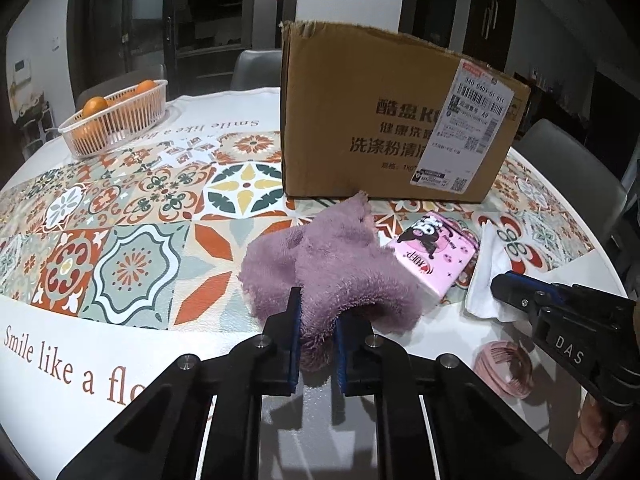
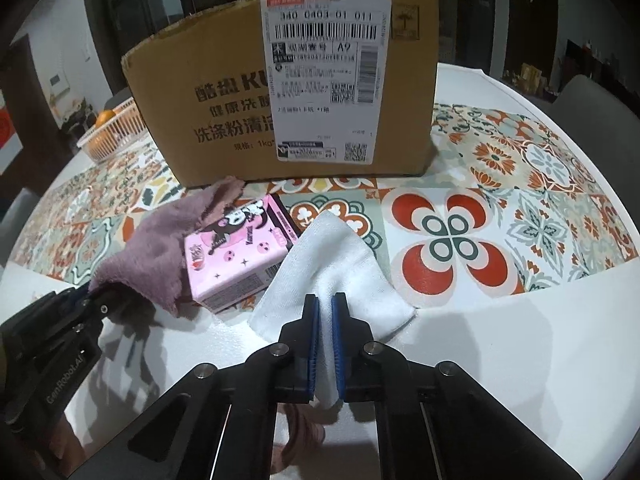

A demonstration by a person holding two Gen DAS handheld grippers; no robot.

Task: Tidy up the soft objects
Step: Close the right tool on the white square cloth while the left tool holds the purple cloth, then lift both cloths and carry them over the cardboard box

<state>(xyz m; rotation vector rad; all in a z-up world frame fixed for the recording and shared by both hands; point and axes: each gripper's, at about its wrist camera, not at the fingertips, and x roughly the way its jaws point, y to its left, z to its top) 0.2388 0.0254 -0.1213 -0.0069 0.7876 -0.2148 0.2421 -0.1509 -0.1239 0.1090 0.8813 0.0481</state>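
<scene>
My left gripper [image 1: 316, 312] is shut on a fluffy purple cloth [image 1: 332, 268], whose far part rests on the table; the cloth also shows in the right wrist view [image 2: 156, 252]. My right gripper [image 2: 325, 304] is shut on a white cloth [image 2: 332, 272], seen in the left wrist view [image 1: 486, 276] too. A pink tissue pack [image 2: 236, 256] lies between the two cloths, also in the left wrist view [image 1: 436, 256]. A pink ribbed item [image 1: 506, 368] lies on the table under the right gripper.
An open cardboard box [image 2: 288, 92] stands just behind the cloths, also in the left wrist view [image 1: 384, 120]. A white basket of oranges [image 1: 116, 116] sits at the far left. The round table [image 2: 520, 344] has a patterned mat; grey chairs stand around it.
</scene>
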